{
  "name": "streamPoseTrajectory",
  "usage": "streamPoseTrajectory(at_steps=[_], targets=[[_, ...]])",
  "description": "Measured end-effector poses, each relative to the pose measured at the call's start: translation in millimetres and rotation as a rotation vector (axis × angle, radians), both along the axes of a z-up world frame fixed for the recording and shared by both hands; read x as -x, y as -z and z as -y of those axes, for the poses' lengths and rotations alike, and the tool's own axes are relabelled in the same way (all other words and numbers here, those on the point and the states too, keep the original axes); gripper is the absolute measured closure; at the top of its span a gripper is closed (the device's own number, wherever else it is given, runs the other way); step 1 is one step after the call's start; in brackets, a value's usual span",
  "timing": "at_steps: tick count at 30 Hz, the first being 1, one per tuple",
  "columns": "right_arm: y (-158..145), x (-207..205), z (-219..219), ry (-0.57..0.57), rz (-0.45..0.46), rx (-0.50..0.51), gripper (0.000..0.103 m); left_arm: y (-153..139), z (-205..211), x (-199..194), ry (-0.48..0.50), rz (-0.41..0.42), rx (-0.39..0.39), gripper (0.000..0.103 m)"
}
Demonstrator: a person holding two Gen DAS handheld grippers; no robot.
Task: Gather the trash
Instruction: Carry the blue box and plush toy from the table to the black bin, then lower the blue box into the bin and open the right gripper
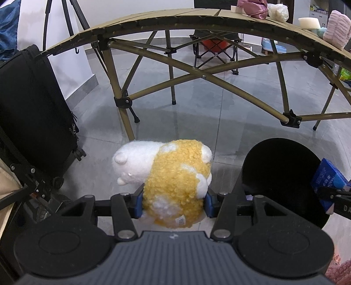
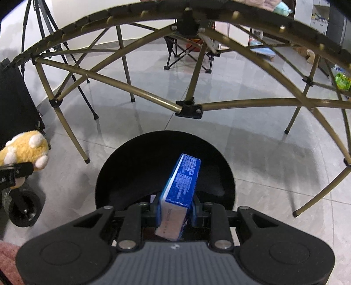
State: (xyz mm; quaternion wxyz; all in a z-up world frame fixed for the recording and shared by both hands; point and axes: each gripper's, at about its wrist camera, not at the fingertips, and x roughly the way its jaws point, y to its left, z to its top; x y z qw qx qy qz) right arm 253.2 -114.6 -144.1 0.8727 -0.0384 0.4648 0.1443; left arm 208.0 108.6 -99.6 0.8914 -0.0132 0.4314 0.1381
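Note:
My left gripper is shut on a yellow and white plush toy, which hangs above the grey tiled floor to the left of a round black bin. The same plush toy shows at the left edge of the right wrist view. My right gripper is shut on a blue carton, held tilted over the dark mouth of the black bin. In the left wrist view the blue carton and the right gripper show at the bin's right side.
A folding table with olive metal legs arches over the floor ahead. A black suitcase stands at the left, a cart wheel beside it. A folding chair sits beyond the table. Pink and white soft items lie on the tabletop.

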Motion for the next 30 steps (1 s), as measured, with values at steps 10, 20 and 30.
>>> streamPoseTrajectory(at_steps=[10,20,30], targets=[[23.4,-33.1,-15.4,0.041,-0.088,-0.034,0.08,4.3,-4.0,-8.3,-0.012,-0.014,-0.004,0.052],[35.6,-42.6,-25.9,0.035,-0.139,-0.021,0.08,11.3,-8.8,-21.7,-0.039,-0.035,0.002,0.052],[37.6,-47.5,-27.0,0.04,-0.173,-0.026,0.049,6.9,-14.1,-19.5,-0.052,-0.018,0.026,0.052]])
